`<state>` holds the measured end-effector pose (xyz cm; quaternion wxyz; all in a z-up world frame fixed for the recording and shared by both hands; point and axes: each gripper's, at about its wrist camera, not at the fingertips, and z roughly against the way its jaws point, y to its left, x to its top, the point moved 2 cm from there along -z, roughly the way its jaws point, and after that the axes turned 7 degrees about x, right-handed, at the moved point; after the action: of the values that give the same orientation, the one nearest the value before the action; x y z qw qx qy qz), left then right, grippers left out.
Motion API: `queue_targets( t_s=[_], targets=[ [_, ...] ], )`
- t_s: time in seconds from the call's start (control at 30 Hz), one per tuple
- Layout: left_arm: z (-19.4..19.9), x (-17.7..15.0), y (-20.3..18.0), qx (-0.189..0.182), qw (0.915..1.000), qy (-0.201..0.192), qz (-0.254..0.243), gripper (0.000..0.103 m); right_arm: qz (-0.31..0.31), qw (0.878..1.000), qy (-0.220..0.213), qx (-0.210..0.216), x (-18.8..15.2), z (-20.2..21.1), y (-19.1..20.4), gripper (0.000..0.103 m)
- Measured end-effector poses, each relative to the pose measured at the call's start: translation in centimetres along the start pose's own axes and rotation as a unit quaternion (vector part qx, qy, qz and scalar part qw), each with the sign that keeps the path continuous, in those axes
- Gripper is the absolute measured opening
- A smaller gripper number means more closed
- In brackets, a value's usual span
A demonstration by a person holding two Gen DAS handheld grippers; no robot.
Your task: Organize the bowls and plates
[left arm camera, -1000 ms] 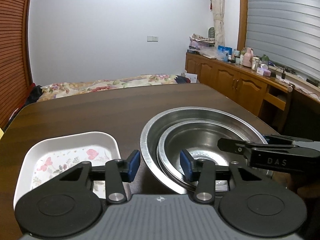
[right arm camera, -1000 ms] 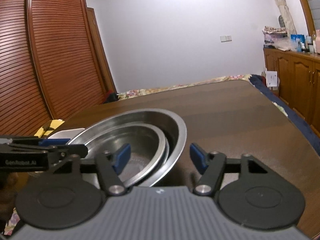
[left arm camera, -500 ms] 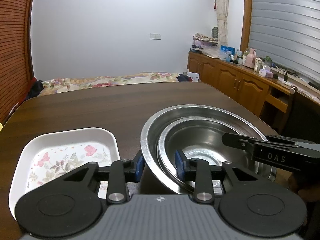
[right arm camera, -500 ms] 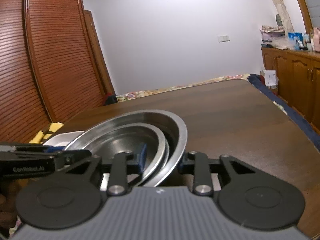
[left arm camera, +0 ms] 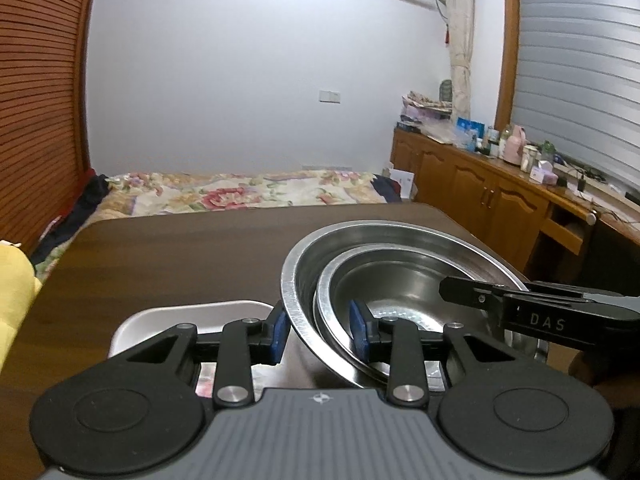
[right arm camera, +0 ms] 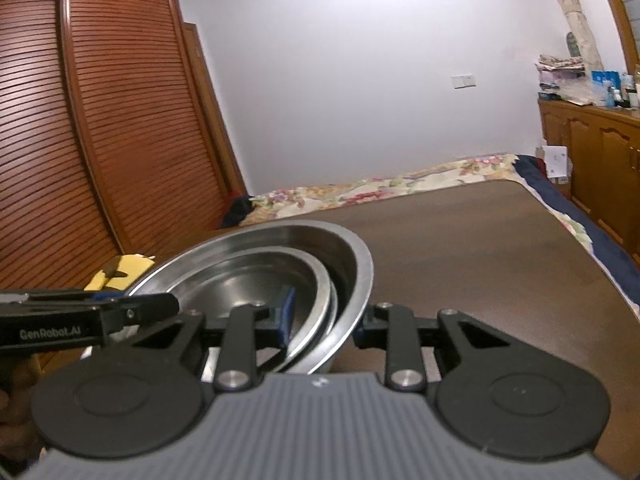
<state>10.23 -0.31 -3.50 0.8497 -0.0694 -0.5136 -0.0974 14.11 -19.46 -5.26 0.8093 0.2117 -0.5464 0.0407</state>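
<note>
A dark brown wooden table (left arm camera: pixel 168 256) is seen as the working surface in both wrist views. In the room, a louvred wooden wardrobe (right arm camera: pixel 100 128) is located at the left, a bed with a floral cover (left arm camera: pixel 240 194) lies beyond the far table edge, a plain white wall (left arm camera: pixel 240 80) stands behind it, and a wooden cabinet run (left arm camera: pixel 480 196) loaded with small items is placed along the right, under a slatted blind (left arm camera: pixel 580 80).

One white rectangular tray (left arm camera: pixel 192 312) is seen on the table at the left, partly hidden behind the left gripper (left arm camera: pixel 318 334); its inner pattern cannot be made out here. Just to its right, two steel bowls are counted: one large outer bowl (left arm camera: pixel 360 236) and one smaller inner bowl (left arm camera: pixel 400 276) nested in it, off-centre toward the left rim.

The left gripper is closed on the stacked left rims: one blue pad lies outside the outer bowl, the other inside the inner bowl. The right gripper (right arm camera: pixel 324 316) is likewise clamped on the right rims, one finger inside the inner bowl and one outside the outer bowl. Each gripper is visible at the edge of the other's view. Whether the bowls are resting on the table or raised clear of it cannot be told.
</note>
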Motion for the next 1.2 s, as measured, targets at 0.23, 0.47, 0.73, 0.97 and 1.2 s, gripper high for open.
queue_targets(
  t_s=[0.23, 0.47, 0.73, 0.97, 1.2],
  targets=[
    [1.4, 0.5, 3.1, 0.019, 0.9997, -0.007, 0.013, 0.034, 0.012, 1.000, 0.006, 0.027, 0.4, -1.2, 2.1, 0.030],
    [2.4, -0.3, 5.6, 0.038, 0.9988, -0.009, 0.031, 0.034, 0.033, 0.998, 0.022, 0.049, 0.3, -2.8, 4.4, 0.030],
    [2.2, -1.5, 8.2, 0.065, 0.9969, 0.004, 0.044, 0.034, 0.053, 0.995, 0.044, 0.068, -0.2, -4.7, 6.7, 0.030],
    [1.7, -1.9, 9.4, 0.077, 0.9955, 0.010, 0.054, 0.034, 0.070, 0.993, 0.061, 0.073, -0.7, -5.9, 8.1, 0.030],
    [0.8, -2.6, 9.5, 0.080, 0.9951, 0.023, 0.054, 0.034, 0.072, 0.992, 0.071, 0.070, -1.3, -6.3, 8.3, 0.030]
  ],
)
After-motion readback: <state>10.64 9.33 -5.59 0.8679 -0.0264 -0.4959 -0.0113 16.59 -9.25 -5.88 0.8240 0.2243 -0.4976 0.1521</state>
